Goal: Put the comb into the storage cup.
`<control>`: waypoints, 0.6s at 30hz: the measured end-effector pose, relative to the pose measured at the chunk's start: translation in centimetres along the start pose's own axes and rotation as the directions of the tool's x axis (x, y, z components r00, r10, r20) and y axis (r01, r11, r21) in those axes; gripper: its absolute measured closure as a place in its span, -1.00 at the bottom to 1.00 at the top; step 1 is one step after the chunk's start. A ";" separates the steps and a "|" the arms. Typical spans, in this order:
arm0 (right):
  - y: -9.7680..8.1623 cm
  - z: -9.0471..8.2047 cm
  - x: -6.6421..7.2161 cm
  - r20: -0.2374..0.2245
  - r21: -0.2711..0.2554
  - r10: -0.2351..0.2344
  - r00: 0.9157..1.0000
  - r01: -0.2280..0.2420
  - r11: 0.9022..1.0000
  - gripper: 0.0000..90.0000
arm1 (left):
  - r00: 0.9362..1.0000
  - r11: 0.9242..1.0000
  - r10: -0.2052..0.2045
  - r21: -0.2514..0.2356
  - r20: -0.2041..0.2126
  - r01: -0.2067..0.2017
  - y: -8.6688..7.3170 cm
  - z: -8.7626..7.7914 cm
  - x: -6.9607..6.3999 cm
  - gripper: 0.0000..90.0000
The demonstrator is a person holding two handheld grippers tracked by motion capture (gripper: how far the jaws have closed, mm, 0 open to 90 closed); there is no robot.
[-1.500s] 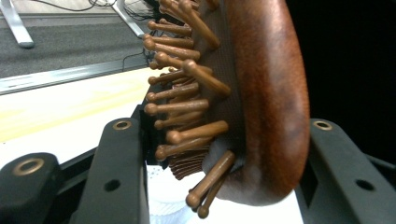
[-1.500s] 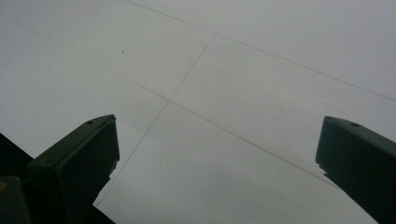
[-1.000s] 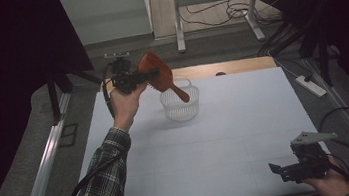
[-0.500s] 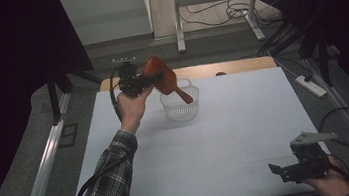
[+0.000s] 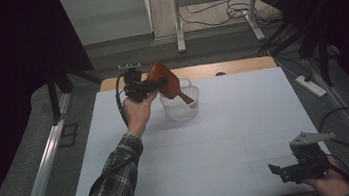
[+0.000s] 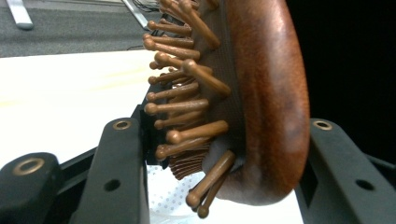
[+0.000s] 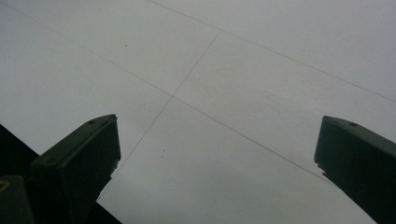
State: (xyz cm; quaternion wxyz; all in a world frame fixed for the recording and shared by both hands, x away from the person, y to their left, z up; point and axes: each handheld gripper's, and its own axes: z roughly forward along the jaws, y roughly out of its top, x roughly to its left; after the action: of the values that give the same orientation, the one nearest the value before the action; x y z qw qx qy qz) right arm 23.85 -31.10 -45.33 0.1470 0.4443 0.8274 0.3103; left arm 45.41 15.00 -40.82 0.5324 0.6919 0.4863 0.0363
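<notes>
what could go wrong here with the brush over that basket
The left gripper clamps the wooden hairbrush across its head, one jaw on the bristle pins, so it might twist or slip. Its handle dips toward the white basket, which looks light and could tip or slide if nudged. The right gripper rests far off, open.

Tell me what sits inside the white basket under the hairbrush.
The left gripper holds the wooden hairbrush above the white basket, handle sloping down over its rim. What shows of the basket's inside looks empty; the brush covers the far-left part, so that stays unknown.
</notes>
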 end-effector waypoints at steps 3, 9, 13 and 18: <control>0.0 0.0 0.0 0.000 0.004 0.000 1.000 0.000 1.000 -0.99 | 1.000 1.000 -0.001 0.001 -0.004 0.001 -0.3 0.3 0.1 0.18; 0.0 0.1 0.1 -0.002 0.007 -0.015 1.000 0.015 1.000 -0.98 | 1.000 1.000 -0.016 0.002 -0.007 0.016 -0.9 0.7 0.2 0.18; 0.0 0.0 0.1 -0.001 0.006 -0.013 1.000 0.013 1.000 -0.98 | 1.000 1.000 -0.024 0.005 -0.013 0.024 -1.2 1.0 0.4 0.18; 0.0 0.0 0.1 -0.002 0.005 -0.014 1.000 0.014 1.000 -0.98 | 0.999 0.999 -0.041 0.007 -0.023 0.041 -1.7 1.1 0.7 0.18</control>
State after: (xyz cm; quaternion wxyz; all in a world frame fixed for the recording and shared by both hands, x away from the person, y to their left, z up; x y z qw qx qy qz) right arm 23.80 -30.99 -45.35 0.1472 0.4385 0.8316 0.3075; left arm 45.36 14.68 -42.95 0.5249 0.6832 0.5067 0.0315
